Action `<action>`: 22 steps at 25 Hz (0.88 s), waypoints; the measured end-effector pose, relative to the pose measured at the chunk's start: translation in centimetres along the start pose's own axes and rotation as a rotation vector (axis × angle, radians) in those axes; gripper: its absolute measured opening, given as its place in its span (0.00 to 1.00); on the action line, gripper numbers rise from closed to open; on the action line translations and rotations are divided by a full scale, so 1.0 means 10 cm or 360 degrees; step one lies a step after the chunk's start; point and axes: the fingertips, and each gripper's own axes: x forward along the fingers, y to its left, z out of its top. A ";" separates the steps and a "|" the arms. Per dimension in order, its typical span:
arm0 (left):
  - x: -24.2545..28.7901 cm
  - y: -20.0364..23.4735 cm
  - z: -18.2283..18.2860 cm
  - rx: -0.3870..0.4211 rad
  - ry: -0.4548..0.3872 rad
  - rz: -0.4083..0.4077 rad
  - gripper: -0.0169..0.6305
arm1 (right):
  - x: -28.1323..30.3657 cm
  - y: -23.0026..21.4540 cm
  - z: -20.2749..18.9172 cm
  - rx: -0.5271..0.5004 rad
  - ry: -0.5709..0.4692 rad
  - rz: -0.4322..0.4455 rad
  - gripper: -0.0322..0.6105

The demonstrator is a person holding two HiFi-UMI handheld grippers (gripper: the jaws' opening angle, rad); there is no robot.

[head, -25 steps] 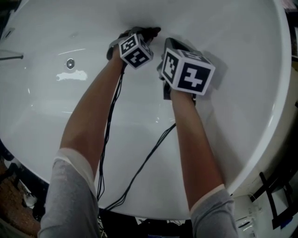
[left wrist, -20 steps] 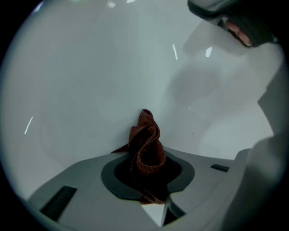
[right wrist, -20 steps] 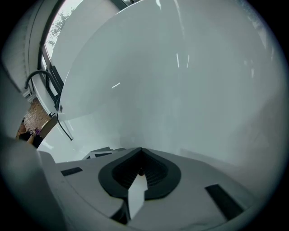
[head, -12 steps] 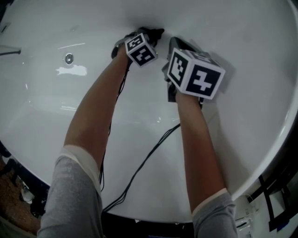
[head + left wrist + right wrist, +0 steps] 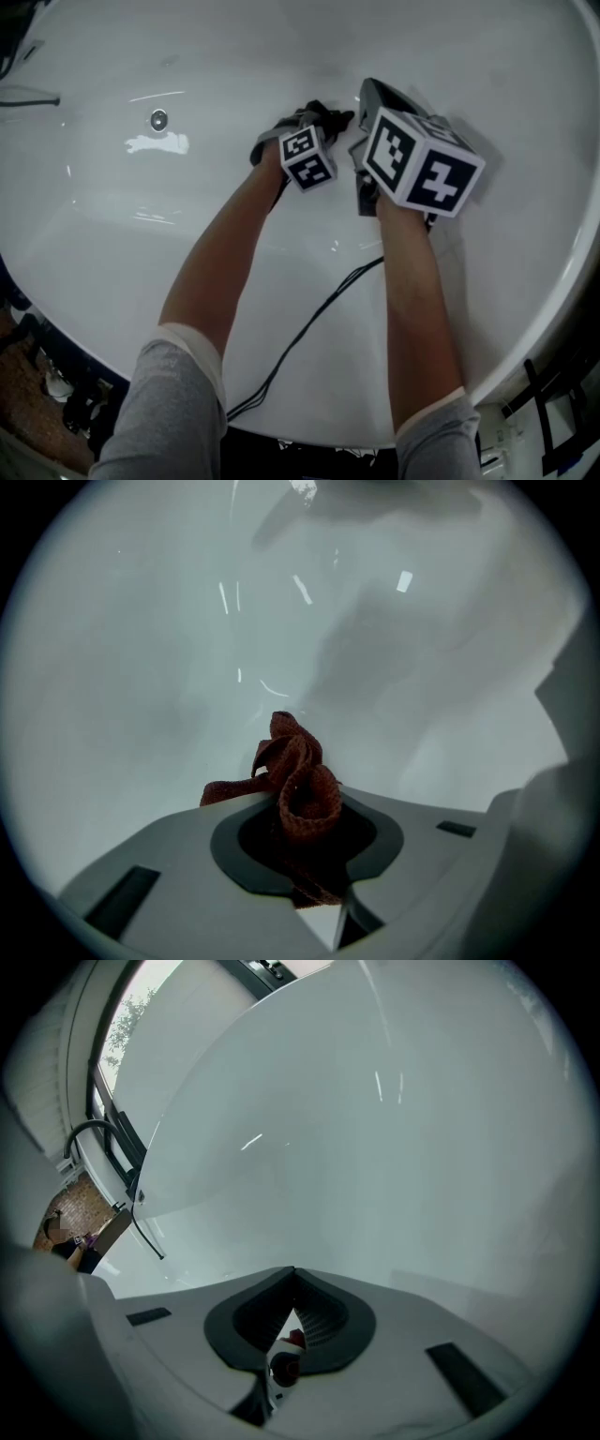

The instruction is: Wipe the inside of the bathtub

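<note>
1. My left gripper point(image 5: 305, 810) has its two jaws squeezed tight on a dark red, rough woven cloth point(image 5: 300, 775).
2. The cloth is bunched up in curly folds. It sticks out past the tips of the jaws, and one flap hangs off to the side.
3. The cloth is very close to the tub's wall, but I cannot tell if it touches.
4. My right gripper point(image 5: 292, 1286) has its jaws pressed together at the tips. It holds nothing, and it points at bare white wall.
5. Both grippers are down inside the big, white, shiny bathtub point(image 5: 234, 56). They sit just beside each other, with the left one deeper in the tub.
6. Each gripper has a black-and-white marker cube on it. The right cube point(image 5: 422, 161) looks bigger than the left cube point(image 5: 307, 157) from my head.
7. Thin black cables point(image 5: 309, 323) run from the grippers back over the tub's near rim, between my two bare forearms.
8. A small, round, silver metal fitting point(image 5: 158, 119) sits on the tub wall off to my left, well apart from both grippers.
</note>
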 end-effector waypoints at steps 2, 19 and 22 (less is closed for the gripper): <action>0.01 -0.02 -0.02 -0.0064 -0.0003 0.0016 0.16 | -0.02 0.03 0.04 -0.0020 -0.0007 0.0017 0.07; -0.23 0.85 -0.99 -0.1276 0.0138 0.0392 0.16 | -0.01 0.06 0.01 -0.0003 -0.0008 0.0072 0.07; -0.15 0.55 -0.82 -0.1371 0.0131 0.0263 0.16 | -0.02 0.04 0.08 -0.0043 -0.0009 0.0057 0.07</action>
